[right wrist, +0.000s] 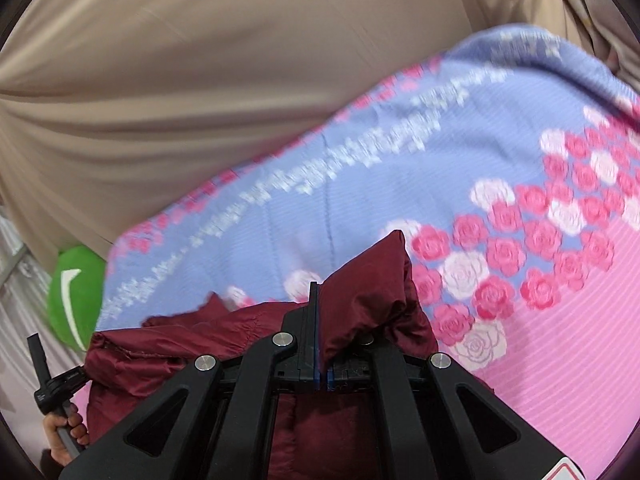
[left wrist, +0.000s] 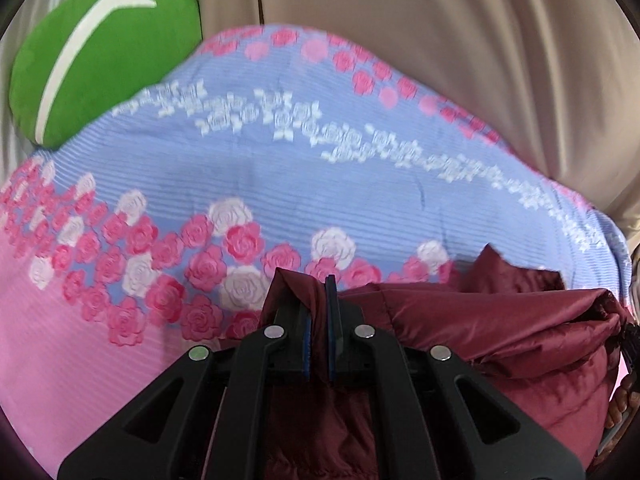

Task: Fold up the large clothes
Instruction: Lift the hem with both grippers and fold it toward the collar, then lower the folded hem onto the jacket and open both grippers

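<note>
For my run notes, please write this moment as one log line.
left tool: shut on maroon jacket | right tool: shut on maroon jacket | jacket: held over floral bedspread | fold: not finished

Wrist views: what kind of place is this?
Most likely a bedroom, with folding done on a bed. A rose-patterned bedspread covers the surface, a green pillow lies at its far edge, and beige curtains hang behind.
</note>
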`<state>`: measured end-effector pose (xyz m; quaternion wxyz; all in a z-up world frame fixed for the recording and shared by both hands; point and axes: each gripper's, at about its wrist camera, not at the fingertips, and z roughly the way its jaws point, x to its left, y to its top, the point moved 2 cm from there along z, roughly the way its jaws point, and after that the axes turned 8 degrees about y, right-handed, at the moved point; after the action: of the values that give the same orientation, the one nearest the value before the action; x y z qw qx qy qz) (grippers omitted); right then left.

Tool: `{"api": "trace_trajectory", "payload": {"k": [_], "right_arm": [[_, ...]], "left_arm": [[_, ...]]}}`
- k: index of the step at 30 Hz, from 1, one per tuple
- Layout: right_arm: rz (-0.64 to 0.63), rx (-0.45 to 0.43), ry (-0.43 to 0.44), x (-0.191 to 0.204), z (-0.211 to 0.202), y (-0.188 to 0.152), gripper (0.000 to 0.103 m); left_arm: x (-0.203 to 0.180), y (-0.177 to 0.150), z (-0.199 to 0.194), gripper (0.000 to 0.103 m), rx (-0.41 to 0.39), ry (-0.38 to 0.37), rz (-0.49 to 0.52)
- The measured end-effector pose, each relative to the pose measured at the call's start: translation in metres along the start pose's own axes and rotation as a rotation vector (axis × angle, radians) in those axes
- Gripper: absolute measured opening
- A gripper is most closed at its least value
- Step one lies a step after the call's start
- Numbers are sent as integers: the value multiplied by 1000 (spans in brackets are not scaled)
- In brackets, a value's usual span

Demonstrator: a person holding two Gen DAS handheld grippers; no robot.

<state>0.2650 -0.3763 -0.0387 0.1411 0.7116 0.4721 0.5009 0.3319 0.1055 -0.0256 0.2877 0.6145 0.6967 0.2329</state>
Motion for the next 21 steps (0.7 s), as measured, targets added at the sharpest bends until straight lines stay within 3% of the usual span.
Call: {"api": "trace_trajectory", "payload": {"k": [11,15,18,21], "right_arm": [[35,128,-95,-21,37,-18,0],[82,160,-74,-30,42,-20,0],[100,102,-31,-31,29,-18,4],[62,-73,-36,-18,-14,-10,19]], "left_arm": [[-3,-16,38,7,37,-20,3],[3,-16,39,8,37,-59,-24],[14,-14,33,12,8,-106,-82],[27,-10,-2,26,-87,-101,-123]]}}
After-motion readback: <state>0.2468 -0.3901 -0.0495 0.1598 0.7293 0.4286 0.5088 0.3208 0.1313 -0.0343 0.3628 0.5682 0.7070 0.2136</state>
